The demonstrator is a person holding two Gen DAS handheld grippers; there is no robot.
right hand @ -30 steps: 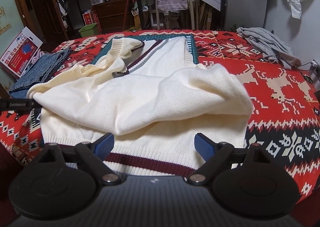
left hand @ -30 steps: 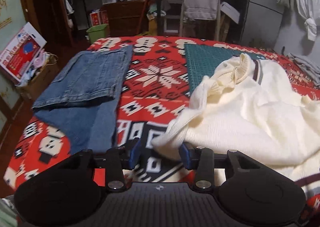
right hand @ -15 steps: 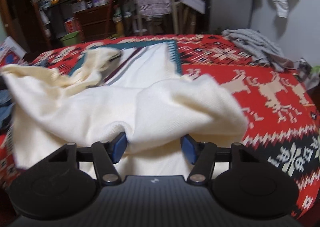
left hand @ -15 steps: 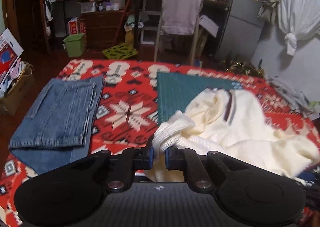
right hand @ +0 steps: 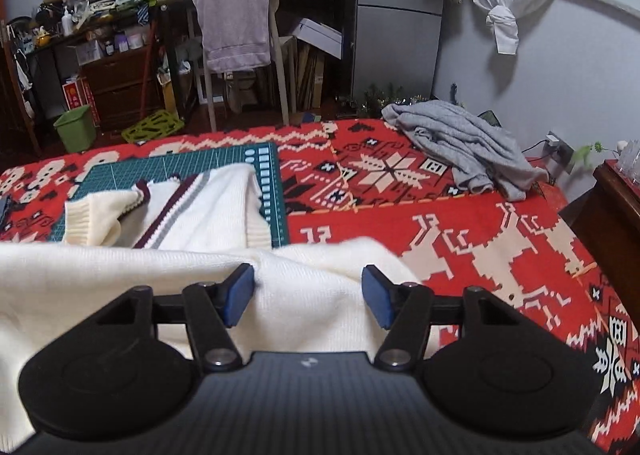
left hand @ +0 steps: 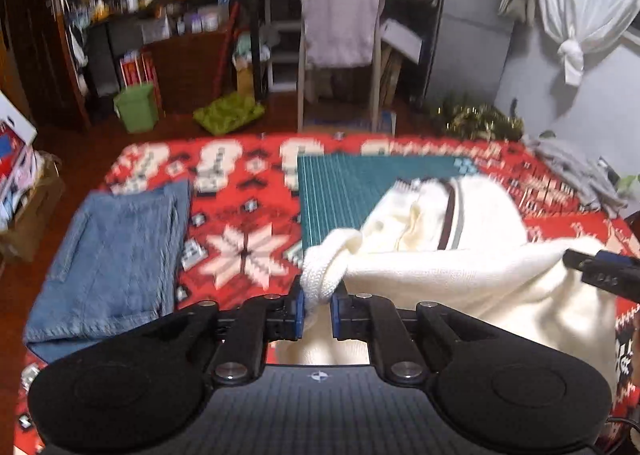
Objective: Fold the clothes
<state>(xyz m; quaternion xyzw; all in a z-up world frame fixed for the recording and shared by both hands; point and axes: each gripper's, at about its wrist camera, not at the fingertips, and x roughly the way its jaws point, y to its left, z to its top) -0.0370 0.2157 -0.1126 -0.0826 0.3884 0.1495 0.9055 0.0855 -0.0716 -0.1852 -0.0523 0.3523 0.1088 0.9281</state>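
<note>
Your left tongs (left hand: pixel 317 313) are now pressed together on a bunched corner of the cream sweater (left hand: pixel 460 279), where a second ago they sat spread just short of that edge on the bed. Your right tongs (right hand: pixel 308 301) are spread with the knit lying between the pads; they have not clamped, though they have moved in from the striped hem to the raised fold. That means one corner is secured and lifted, and the other side is only cradled, so I judge the fold to be barely begun.

The bed's red patterned blanket (right hand: pixel 460 239) carries everything. On it the green cutting mat (left hand: pixel 348 183) lies under the sweater's collar end, which rests flat with its dark red and grey trim showing. The near half of the sweater has risen off the blanket and hangs stretched between your two tools. The folded jeans (left hand: pixel 112 255) lie well apart to the left, and a crumpled grey garment (right hand: pixel 460 143) sits at the far right, both untouched.

Close the right side before you carry the edge over, or that half will likely slip and sag.
</note>
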